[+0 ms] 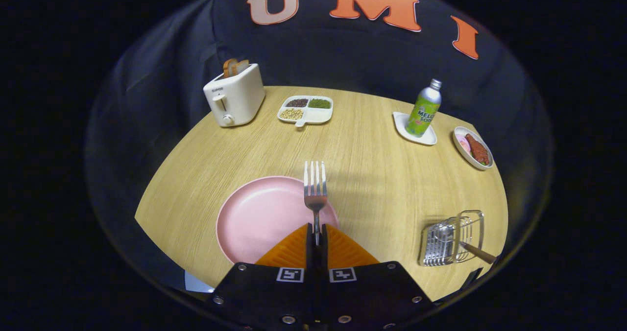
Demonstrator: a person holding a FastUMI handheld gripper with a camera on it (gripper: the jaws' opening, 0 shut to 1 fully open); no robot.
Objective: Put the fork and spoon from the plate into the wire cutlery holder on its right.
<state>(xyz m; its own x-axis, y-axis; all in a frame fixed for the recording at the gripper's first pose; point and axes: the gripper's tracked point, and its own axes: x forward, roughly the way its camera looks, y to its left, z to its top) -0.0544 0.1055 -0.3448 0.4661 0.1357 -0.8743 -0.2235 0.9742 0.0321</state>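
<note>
Fingers (pixel 299 248) pinch fork (pixel 315 184), tines ahead.

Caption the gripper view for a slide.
Gripper shut on fork above pink plate; wire cutlery holder already has a wooden-handled utensil.

Plate (pixel 259 218): plain pink; fork (pixel 315 194): silver; wire cutlery holder (pixel 451 239): chrome, holding a brown-handled utensil (pixel 477 252); table (pixel 372 150): pale wood grain; toaster (pixel 234 96): cream; bottle (pixel 424 109): green (silver cap); divided tray (pixel 306 109): white, with green, brown and tan fillings.
</note>
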